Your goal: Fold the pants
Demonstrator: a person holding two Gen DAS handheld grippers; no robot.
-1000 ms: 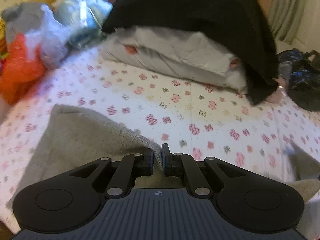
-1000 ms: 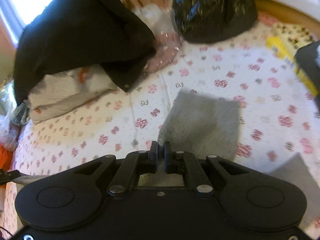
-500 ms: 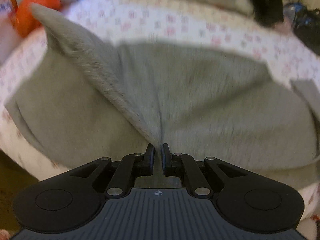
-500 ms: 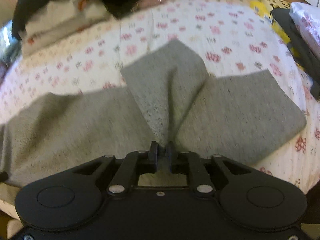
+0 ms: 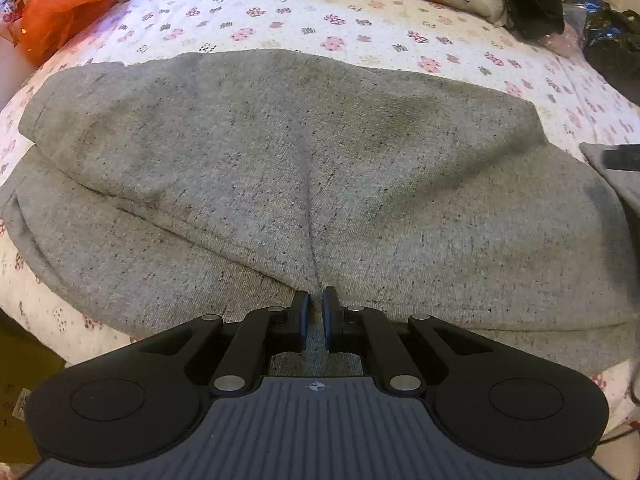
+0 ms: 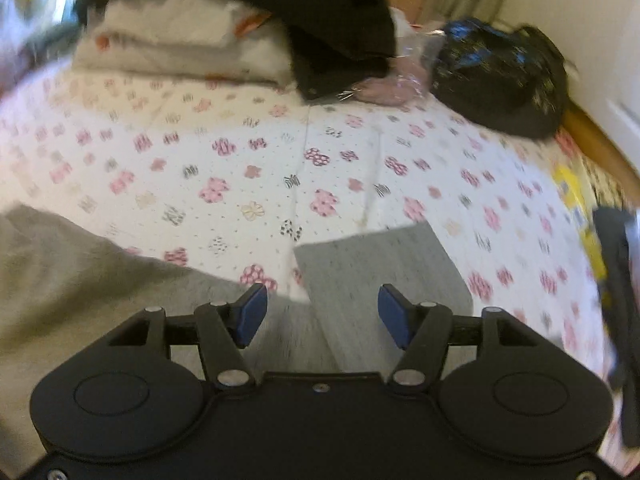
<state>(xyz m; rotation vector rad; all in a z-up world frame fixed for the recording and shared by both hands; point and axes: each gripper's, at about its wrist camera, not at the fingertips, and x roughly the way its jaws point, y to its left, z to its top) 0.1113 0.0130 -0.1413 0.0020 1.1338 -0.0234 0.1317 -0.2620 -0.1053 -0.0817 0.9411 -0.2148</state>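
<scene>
In the left wrist view, the left gripper (image 5: 316, 304) was held low at the bed's near edge, its jaws narrowed onto a pinched fold of the grey pants (image 5: 280, 168), spread across the floral bedsheet (image 5: 280, 12). An orange bag (image 5: 60, 4) lay at the far left corner.

In the right wrist view, the right gripper (image 6: 322, 312) was seen with jaws wide apart, gripping nothing, above a pants leg end (image 6: 380, 268). A black bag (image 6: 500, 76) and stacked pillows (image 6: 180, 52) were seen along the far edge.

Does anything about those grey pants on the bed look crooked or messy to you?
Slightly. The grey pants are folded over, but the upper layer sits askew, leaving the lower layer sticking out at the left, and a pinched crease runs up from the left tool. Nothing looks torn or spilled.
</scene>
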